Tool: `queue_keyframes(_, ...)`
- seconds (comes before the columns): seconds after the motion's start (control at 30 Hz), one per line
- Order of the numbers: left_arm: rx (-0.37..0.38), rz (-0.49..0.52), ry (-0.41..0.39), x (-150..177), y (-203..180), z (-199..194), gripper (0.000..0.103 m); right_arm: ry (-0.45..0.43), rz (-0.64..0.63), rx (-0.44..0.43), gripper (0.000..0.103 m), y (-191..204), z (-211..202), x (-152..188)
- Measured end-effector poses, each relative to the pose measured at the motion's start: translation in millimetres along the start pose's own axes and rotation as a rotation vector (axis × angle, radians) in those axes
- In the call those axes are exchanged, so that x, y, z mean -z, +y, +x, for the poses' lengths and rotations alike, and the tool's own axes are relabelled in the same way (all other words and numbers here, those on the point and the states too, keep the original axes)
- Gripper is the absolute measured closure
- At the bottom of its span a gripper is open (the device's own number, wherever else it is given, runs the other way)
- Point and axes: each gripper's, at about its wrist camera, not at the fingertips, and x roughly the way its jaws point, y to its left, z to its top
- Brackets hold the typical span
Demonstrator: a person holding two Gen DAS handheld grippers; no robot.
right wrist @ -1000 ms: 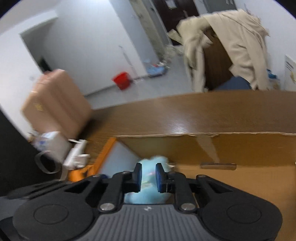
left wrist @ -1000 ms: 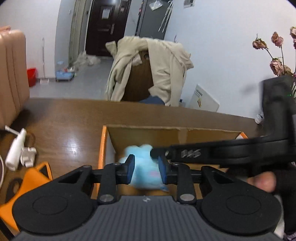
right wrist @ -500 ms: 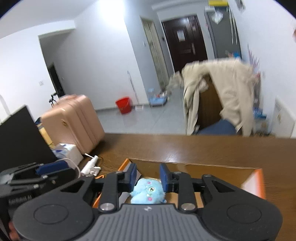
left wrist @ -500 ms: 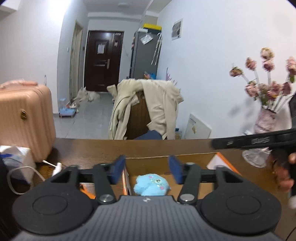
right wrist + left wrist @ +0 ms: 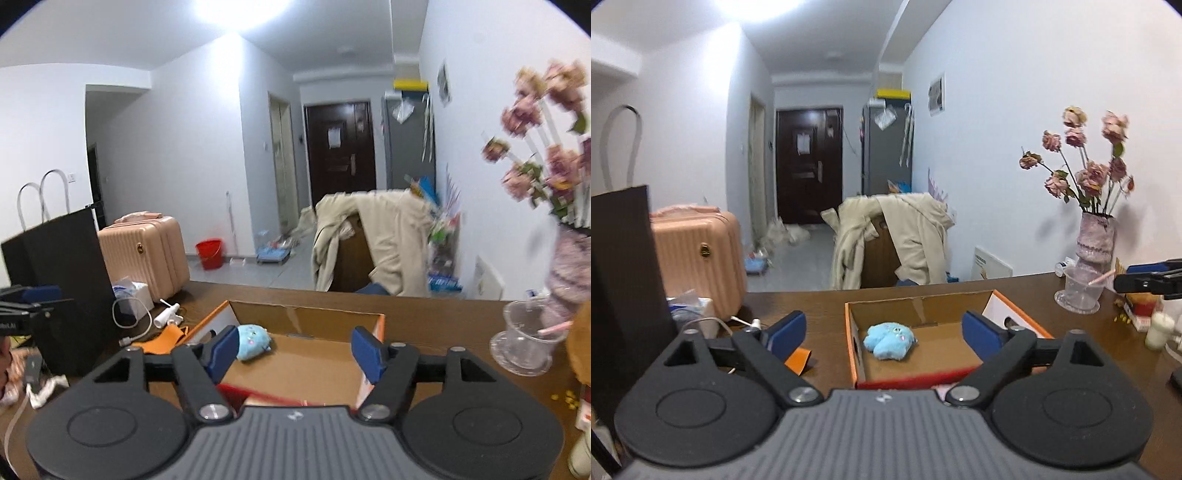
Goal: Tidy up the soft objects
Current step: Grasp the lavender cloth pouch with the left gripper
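Note:
A small light-blue plush toy [image 5: 888, 339] lies on the floor of an open orange cardboard box [image 5: 851, 343] on the brown table. It shows in the right wrist view too [image 5: 253, 341], near the box's left wall [image 5: 207, 325]. My left gripper [image 5: 884, 334] is open wide and empty, held back and above the box. My right gripper [image 5: 299, 349] is also open and empty, back from the box. The right gripper's tip shows at the right edge of the left wrist view [image 5: 1148, 282]. The left gripper shows at the left edge of the right wrist view [image 5: 31, 306].
A vase of dried pink roses [image 5: 1095, 236] and a clear plastic cup [image 5: 1078, 290] stand at the table's right. A black paper bag [image 5: 62, 280], a white cable [image 5: 133, 321] and a tissue pack [image 5: 131, 290] sit at the left. A coat-draped chair [image 5: 897, 240] stands behind the table.
Both grippers held the blue plush over the box a second ago. They opened, left it in the box, and drew back and up; both now stand wide open.

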Motion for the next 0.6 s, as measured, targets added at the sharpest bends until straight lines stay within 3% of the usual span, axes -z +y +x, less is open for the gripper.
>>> queue_keyframes(0.13,0.002,0.051,-0.052,52.9,-24.7,-46.7,0.002,-0.038,0.007,0.009,0.027,16.7,-43.6,66.6)
queue_keyframes(0.33,0.096,-0.033,0.013,110.7,-34.8,-81.3,0.0,0.024,0.016,0.022,0.027,45.1,-74.7,150.2)
queue_keyframes(0.43,0.088,-0.037,0.053,115.2,-36.2,-74.3,0.0,0.067,0.001,-0.006,0.027,52.1,-71.2,159.0)
queue_keyframes(0.6,0.099,-0.075,0.075,122.0,-28.7,-58.6,0.0,0.048,0.022,-0.039,0.027,59.4,-61.2,155.2)
